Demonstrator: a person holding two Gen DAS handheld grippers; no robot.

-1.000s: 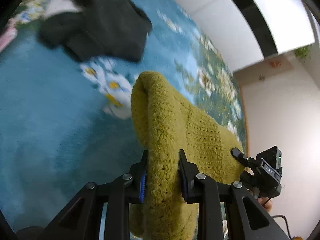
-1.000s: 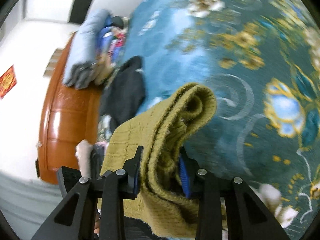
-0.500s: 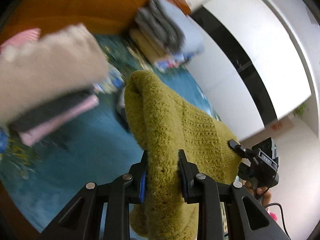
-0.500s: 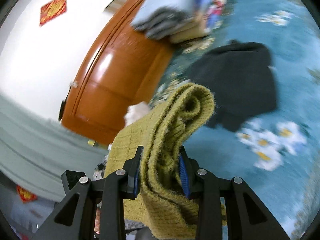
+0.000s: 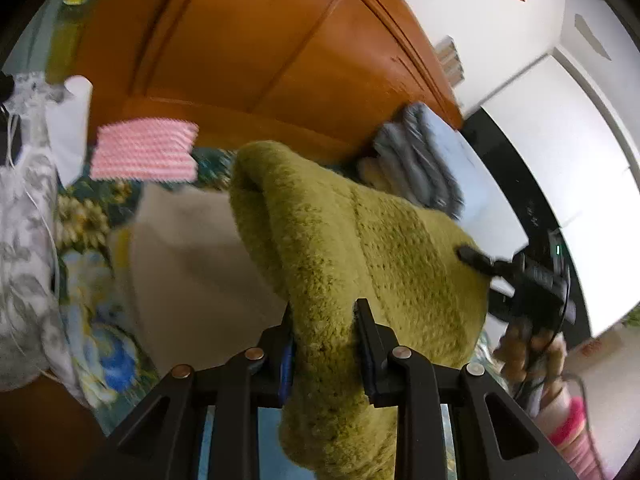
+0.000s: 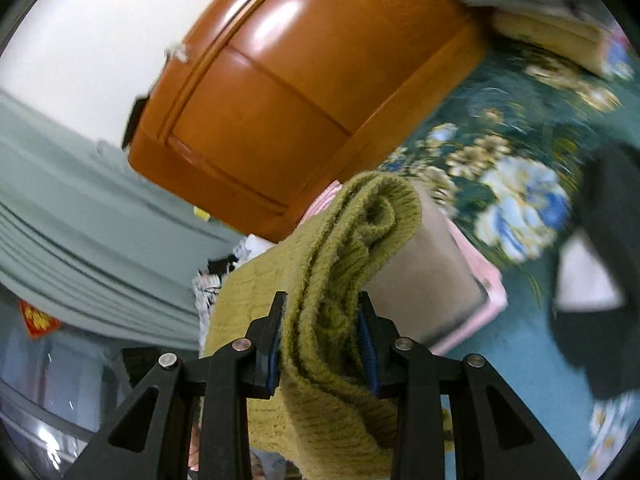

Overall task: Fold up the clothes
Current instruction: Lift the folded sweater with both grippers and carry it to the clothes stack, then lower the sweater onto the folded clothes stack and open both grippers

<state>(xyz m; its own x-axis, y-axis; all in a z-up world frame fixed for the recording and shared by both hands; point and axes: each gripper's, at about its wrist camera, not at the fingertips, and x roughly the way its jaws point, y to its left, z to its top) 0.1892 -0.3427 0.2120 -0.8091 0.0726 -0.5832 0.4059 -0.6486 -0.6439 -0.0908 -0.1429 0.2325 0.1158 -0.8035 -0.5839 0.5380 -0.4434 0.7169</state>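
Observation:
An olive-green knitted sweater (image 5: 360,248), folded into a thick bundle, hangs in the air between my two grippers. My left gripper (image 5: 325,312) is shut on one end of it. My right gripper (image 6: 323,304) is shut on the other end (image 6: 352,240), and shows at the right of the left wrist view (image 5: 528,280). Below the sweater lies a stack of folded clothes with a beige piece on top (image 5: 192,264), also seen in the right wrist view (image 6: 432,280) over a pink piece (image 6: 480,312).
A wooden headboard (image 5: 248,48) stands behind the bed with the teal flowered bedspread (image 6: 512,168). A folded grey and blue pile (image 5: 424,160) lies by it. A pink striped piece (image 5: 144,156) and a grey patterned pillow (image 5: 24,240) lie left. A black garment (image 6: 608,240) lies right.
Both grippers have swung the held sweater away from the open bedspread and the black garment towards the headboard, over the stack with the beige piece. Both grips are unchanged.

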